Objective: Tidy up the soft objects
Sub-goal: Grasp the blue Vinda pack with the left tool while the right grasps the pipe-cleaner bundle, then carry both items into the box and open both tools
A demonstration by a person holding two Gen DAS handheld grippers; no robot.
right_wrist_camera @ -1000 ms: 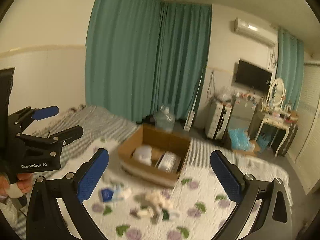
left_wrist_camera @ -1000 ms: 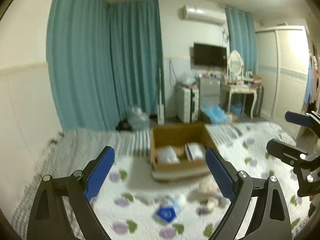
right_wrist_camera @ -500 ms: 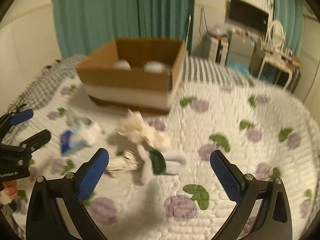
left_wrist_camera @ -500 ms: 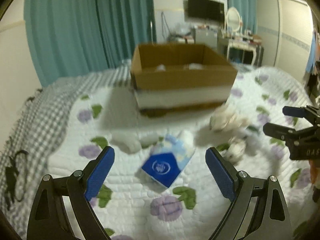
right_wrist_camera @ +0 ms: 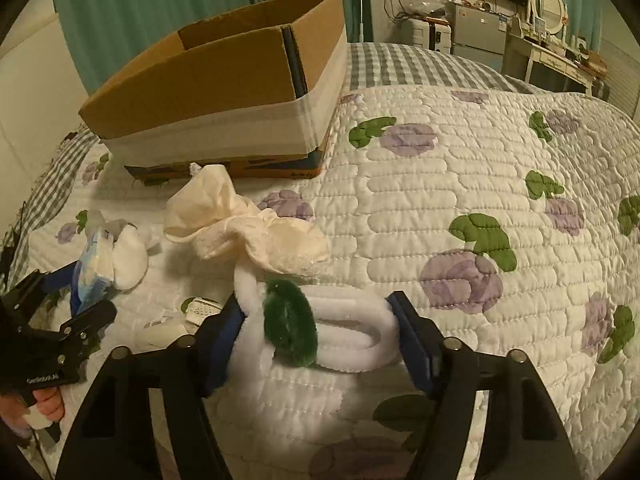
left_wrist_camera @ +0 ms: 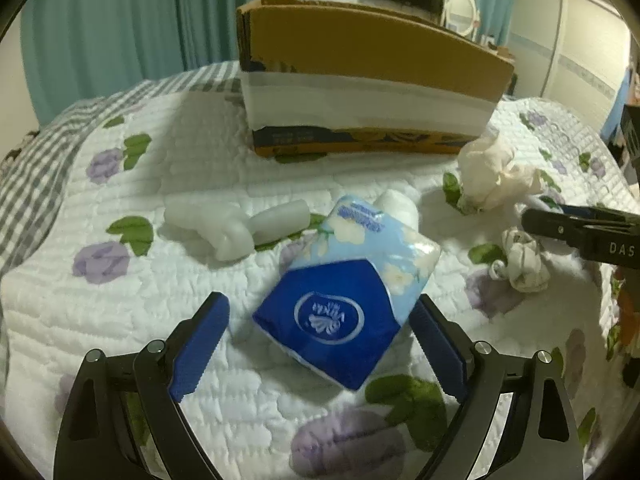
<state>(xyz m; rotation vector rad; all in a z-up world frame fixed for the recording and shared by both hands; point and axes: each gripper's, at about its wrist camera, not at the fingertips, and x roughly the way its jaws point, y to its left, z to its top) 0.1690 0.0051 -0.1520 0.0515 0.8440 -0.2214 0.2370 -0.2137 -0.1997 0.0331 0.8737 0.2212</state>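
Note:
A blue tissue pack [left_wrist_camera: 344, 300] lies on the flowered quilt [left_wrist_camera: 120, 312] between the fingers of my left gripper [left_wrist_camera: 320, 344], which is open; the right pad is at the pack's edge, the left pad stands apart. My right gripper [right_wrist_camera: 318, 336] is closing on a white fuzzy coil with a green tuft [right_wrist_camera: 344, 336], and both pads touch its sides. A cream lace cloth [right_wrist_camera: 248, 228] lies just beyond the coil. The cardboard box [right_wrist_camera: 208, 76] stands further back, its inside hidden.
White foam pieces [left_wrist_camera: 216, 224] and a white ball [left_wrist_camera: 396, 204] lie behind the tissue pack. A balled white sock [left_wrist_camera: 520, 264] sits right of it. A hand [right_wrist_camera: 44, 408] holds the left gripper [right_wrist_camera: 72, 296] at the lower left. Grey checked bedding [right_wrist_camera: 400, 64] runs behind the box.
Both grippers have dropped from looking across the room to close over the quilt. The left now brackets the tissue pack. The right gripper's jaws have narrowed onto the white coil.

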